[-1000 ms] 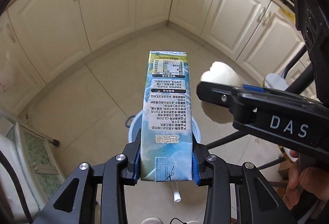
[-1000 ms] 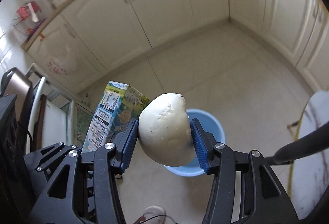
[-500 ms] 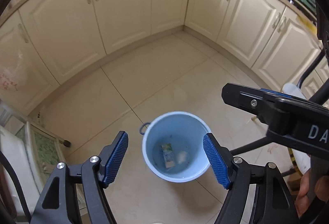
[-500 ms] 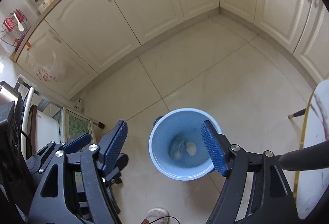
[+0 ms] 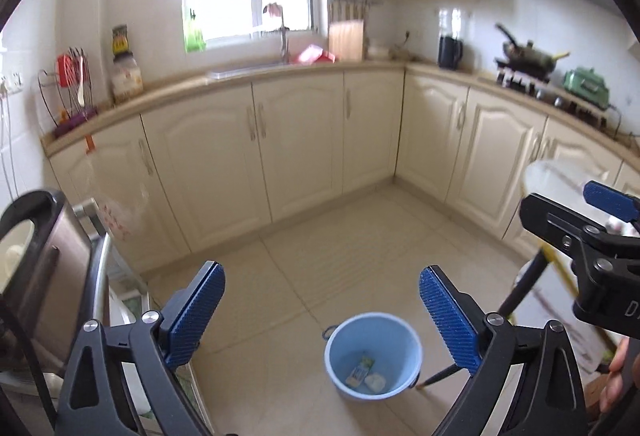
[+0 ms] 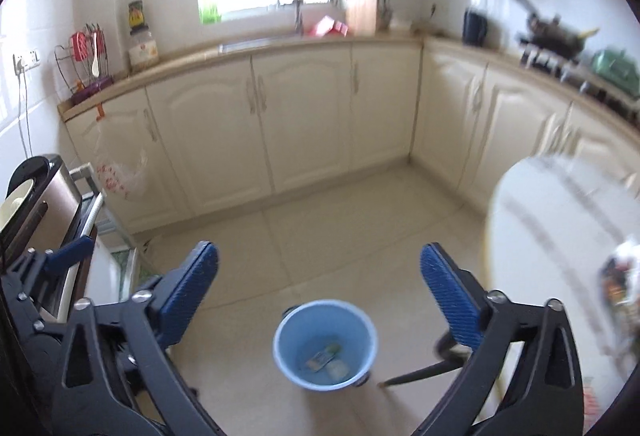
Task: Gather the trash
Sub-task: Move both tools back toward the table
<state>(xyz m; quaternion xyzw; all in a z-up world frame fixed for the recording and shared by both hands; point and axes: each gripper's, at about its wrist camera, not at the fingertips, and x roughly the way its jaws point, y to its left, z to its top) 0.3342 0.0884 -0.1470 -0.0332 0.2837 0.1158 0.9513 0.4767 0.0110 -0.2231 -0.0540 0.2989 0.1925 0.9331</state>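
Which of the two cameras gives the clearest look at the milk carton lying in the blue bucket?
The left wrist view: the milk carton is sharp, its printed side facing up, beside a white lump in the blue bucket. The right wrist view shows the carton too, but blurred.

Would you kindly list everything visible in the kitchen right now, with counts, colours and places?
bucket: one, light blue, on the floor between the claws
carton: one, blue-green, inside the bucket
white lump: one, in the bucket beside the carton
cabinets: cream, along the walls
kettle: one, dark, on the counter
table: one, white, at right
left claw: open, empty
right claw: open, empty
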